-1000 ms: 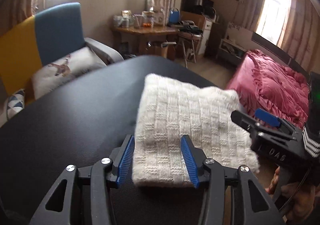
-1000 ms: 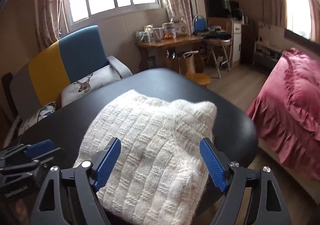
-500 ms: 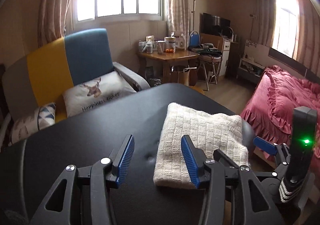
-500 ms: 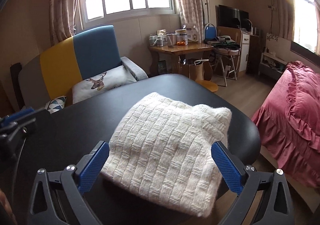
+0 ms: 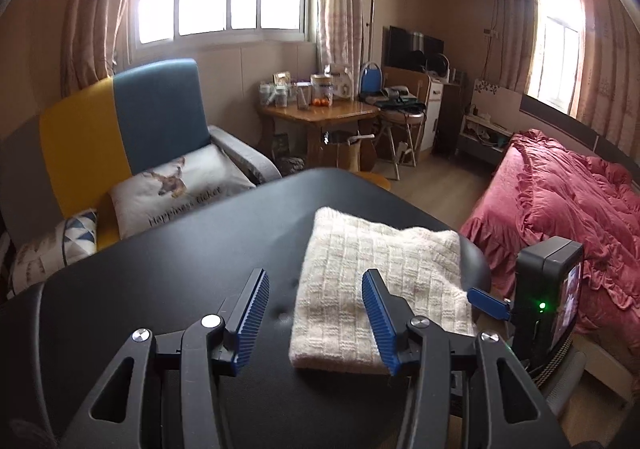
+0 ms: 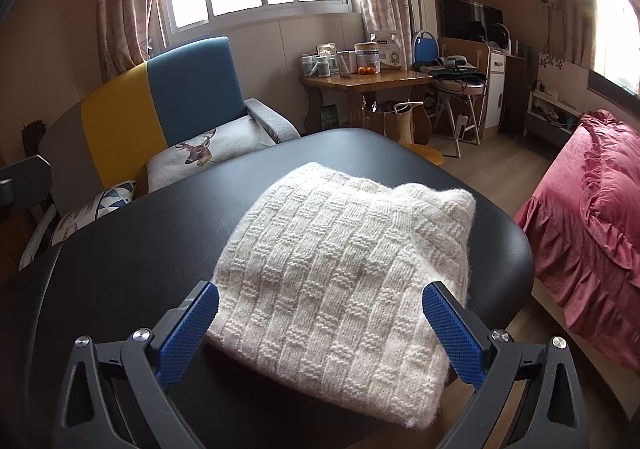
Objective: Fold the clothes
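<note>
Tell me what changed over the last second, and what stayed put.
Both grippers pulled back and up from the sweater. The left gripper, whose fingers straddled the sweater's near corner a second ago, now hangs off to its left, open. The right gripper opened wider and holds nothing. Nothing was grasped or released. The sweater stayed folded in the same spot on the black table.

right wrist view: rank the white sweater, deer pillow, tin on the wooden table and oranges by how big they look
1. White knit sweater, though it lies nearest the camera
2. Deer pillow
3. Tin
4. Oranges
</note>
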A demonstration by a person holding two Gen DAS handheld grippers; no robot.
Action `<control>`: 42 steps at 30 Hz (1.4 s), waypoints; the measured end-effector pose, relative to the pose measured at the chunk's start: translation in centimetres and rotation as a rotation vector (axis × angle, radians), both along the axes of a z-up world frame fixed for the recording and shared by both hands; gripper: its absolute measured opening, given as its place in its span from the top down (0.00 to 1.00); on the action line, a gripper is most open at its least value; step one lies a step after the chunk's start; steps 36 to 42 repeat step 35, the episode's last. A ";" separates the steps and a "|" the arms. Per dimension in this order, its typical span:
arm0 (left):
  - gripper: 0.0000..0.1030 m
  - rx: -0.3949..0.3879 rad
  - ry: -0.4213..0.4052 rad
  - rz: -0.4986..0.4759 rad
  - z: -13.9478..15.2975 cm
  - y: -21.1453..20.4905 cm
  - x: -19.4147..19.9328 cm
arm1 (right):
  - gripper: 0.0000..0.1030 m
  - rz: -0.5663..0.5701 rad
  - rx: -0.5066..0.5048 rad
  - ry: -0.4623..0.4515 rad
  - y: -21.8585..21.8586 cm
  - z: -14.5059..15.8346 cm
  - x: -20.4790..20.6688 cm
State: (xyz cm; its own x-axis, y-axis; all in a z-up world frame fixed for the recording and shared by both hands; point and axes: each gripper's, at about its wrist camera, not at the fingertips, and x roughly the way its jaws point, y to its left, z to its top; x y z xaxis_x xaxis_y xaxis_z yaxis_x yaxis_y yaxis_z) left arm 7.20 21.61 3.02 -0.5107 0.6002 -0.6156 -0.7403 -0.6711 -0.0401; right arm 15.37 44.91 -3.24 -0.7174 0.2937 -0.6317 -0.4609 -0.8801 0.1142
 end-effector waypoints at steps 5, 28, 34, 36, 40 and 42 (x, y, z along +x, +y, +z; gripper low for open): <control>0.52 0.003 -0.036 0.002 -0.6 0.2 -0.4 | 0.00 0.003 -0.002 -0.016 0.1 -0.6 -0.2; 0.52 0.029 -0.061 0.059 -0.5 -0.6 -1.8 | 0.00 -0.012 -0.018 -0.057 0.8 -1.9 -0.2; 0.52 0.024 -0.009 0.065 -0.5 -0.9 -1.3 | 0.00 -0.017 -0.018 -0.061 1.0 -2.1 -0.1; 0.52 0.018 -0.004 0.065 -0.5 -0.9 -1.3 | 0.00 -0.020 -0.019 -0.061 1.0 -2.1 0.0; 0.52 0.018 -0.004 0.065 -0.5 -0.9 -1.3 | 0.00 -0.020 -0.019 -0.061 1.0 -2.1 0.0; 0.52 0.018 -0.004 0.065 -0.5 -0.9 -1.3 | 0.00 -0.020 -0.019 -0.061 1.0 -2.1 0.0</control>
